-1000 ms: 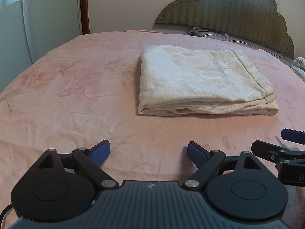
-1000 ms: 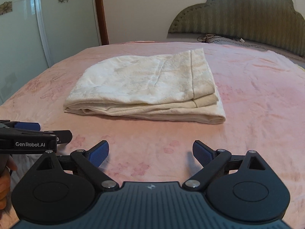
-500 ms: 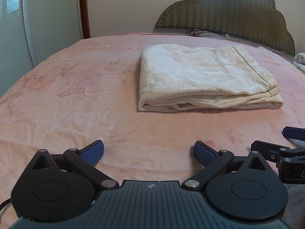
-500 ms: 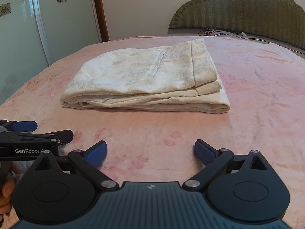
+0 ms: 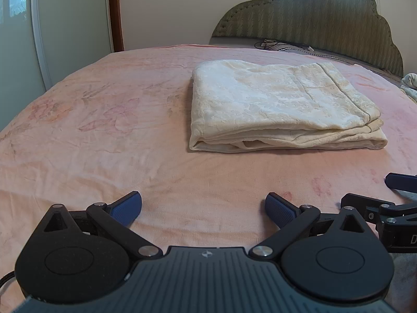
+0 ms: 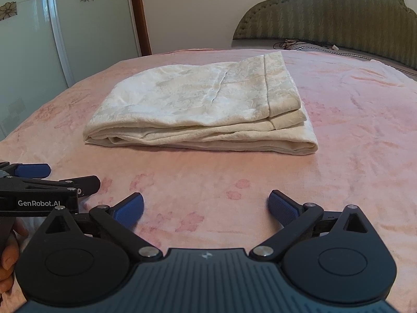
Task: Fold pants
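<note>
Pants [image 5: 281, 109]: one folded stack.

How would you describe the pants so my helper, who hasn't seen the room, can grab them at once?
Look at the bed with the pink floral blanket and the green scalloped headboard. In the middle of it lie the pants, folded into a flat stacked rectangle. They are the only cream, faintly patterned cloth lying on the pink blanket.

Black gripper [image 5: 203, 208], blue ribbed pads [image 5: 126, 207]
</note>
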